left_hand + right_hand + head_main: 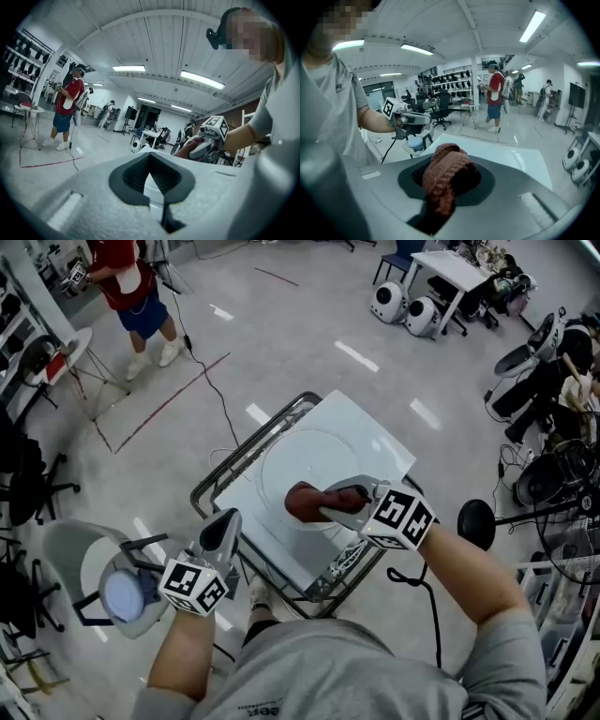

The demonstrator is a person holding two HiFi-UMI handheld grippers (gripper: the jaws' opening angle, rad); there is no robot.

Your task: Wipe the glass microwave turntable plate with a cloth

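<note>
Right claw clamped on a reddish-brown knitted cloth, wad bunched between the jaws and sticking out past them. Cloth pressed on the near-right part of the glass turntable plate. Plate lies flat, centre of the white tabletop on a metal frame cart. Left claw jaws together, nothing in them, held off the tabletop's near-left edge, apart from plate. Person in red shirt stands on the floor far left.
</note>
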